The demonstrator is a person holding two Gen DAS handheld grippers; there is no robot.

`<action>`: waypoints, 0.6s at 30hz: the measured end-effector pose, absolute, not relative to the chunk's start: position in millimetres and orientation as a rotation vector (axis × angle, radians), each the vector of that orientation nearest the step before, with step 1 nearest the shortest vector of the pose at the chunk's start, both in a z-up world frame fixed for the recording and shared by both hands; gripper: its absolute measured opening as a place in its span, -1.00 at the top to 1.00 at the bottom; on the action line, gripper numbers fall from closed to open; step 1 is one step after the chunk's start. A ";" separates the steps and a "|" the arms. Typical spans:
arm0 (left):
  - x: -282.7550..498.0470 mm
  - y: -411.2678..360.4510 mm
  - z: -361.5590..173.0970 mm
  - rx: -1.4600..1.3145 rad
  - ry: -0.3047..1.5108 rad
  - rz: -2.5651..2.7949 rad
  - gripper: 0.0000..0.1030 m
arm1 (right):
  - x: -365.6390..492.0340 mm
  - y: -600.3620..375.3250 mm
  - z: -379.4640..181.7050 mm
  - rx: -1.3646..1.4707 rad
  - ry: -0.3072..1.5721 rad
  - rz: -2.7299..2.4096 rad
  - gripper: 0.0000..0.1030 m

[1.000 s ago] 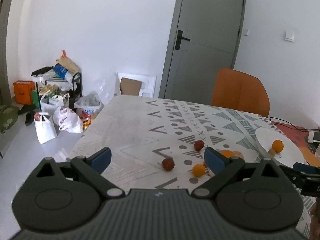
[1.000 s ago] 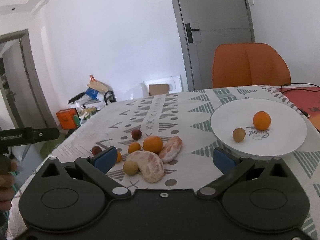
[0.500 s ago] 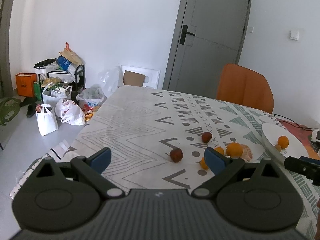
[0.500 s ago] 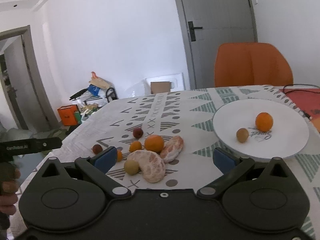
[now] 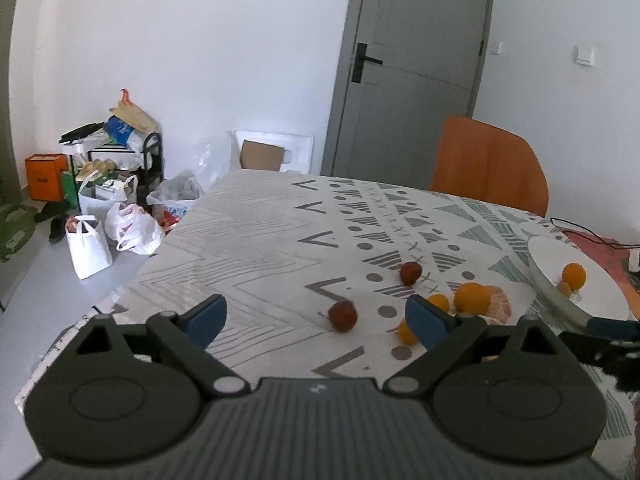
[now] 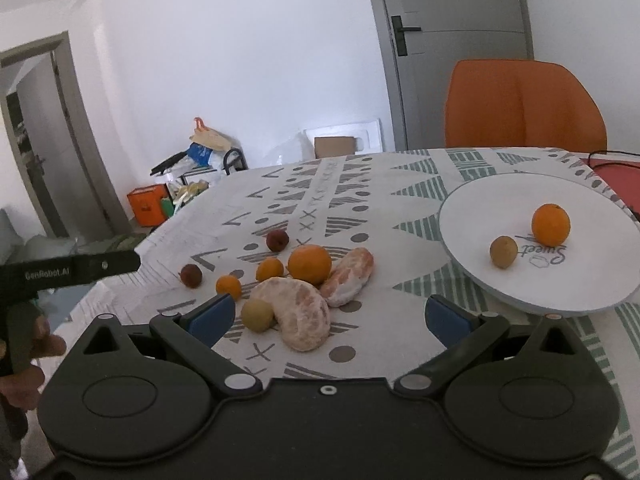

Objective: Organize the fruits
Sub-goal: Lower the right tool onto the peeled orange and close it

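Note:
Loose fruit lies on the patterned tablecloth: a whole orange [image 6: 310, 264], two peeled orange pieces [image 6: 299, 312], two small oranges [image 6: 270, 269], a pale round fruit [image 6: 258, 315] and two dark red fruits [image 6: 191, 275]. The white plate [image 6: 500, 208] at the right holds an orange [image 6: 551, 225] and a brown round fruit [image 6: 504, 252]. My right gripper [image 6: 327, 318] is open just short of the peeled pieces. My left gripper [image 5: 316, 316] is open, with a red fruit [image 5: 343, 316] ahead between its fingers and the second red fruit [image 5: 410, 272] farther back.
An orange chair [image 6: 524, 108] stands behind the table by a grey door [image 5: 412, 72]. Bags and boxes [image 5: 104, 200] crowd the floor at the left. A red mat with a black cable [image 6: 612, 164] lies beyond the plate. The table's left edge [image 5: 132, 280] is close.
The left gripper has drawn back and turned right, so the fruits sit farther ahead and more of the tablecloth shows. The right gripper has edged slightly toward the fruit pile.

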State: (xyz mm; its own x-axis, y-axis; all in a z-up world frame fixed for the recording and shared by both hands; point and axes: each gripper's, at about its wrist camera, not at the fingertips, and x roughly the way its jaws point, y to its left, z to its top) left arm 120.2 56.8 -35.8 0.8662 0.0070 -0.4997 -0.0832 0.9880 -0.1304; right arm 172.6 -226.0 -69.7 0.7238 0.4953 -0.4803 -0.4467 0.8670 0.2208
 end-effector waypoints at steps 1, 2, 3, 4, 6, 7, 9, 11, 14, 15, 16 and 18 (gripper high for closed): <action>121.8 55.1 -36.3 -0.149 0.521 0.041 -0.81 | 174.7 -224.8 -71.6 0.087 0.561 0.524 -0.88; 123.4 53.4 -36.9 -0.148 0.523 0.036 -0.76 | 177.0 -224.0 -73.2 0.085 0.568 0.528 -0.77; 124.8 52.0 -37.2 -0.148 0.523 0.034 -0.72 | 179.8 -223.4 -75.1 0.084 0.578 0.533 -0.71; 125.4 50.8 -37.5 -0.148 0.521 0.035 -0.70 | 183.1 -221.9 -77.5 0.084 0.591 0.542 -0.60; 127.6 49.3 -38.2 -0.140 0.518 0.038 -0.69 | 189.0 -219.9 -81.5 0.088 0.610 0.555 -0.52; 129.1 49.4 -38.9 -0.138 0.520 0.038 -0.68 | 191.0 -218.6 -83.5 0.089 0.616 0.559 -0.50; 132.5 50.1 -41.6 -0.139 0.533 0.044 -0.63 | 195.5 -215.5 -88.1 0.092 0.632 0.574 -0.47; 134.6 51.7 -45.0 -0.145 0.549 0.047 -0.58 | 199.5 -211.0 -92.3 0.085 0.646 0.590 -0.41; 135.2 52.6 -47.9 -0.147 0.561 0.045 -0.51 | 203.2 -202.2 -97.3 0.062 0.660 0.609 -0.27; 134.9 52.5 -48.4 -0.146 0.561 0.040 -0.50 | 203.5 -199.9 -97.2 0.053 0.650 0.610 -0.26; 134.8 52.1 -49.1 -0.145 0.561 0.033 -0.49 | 204.2 -196.3 -97.8 0.040 0.645 0.616 -0.18; 134.3 50.9 -50.8 -0.148 0.561 0.019 -0.46 | 205.1 -191.3 -97.3 0.027 0.638 0.627 -0.06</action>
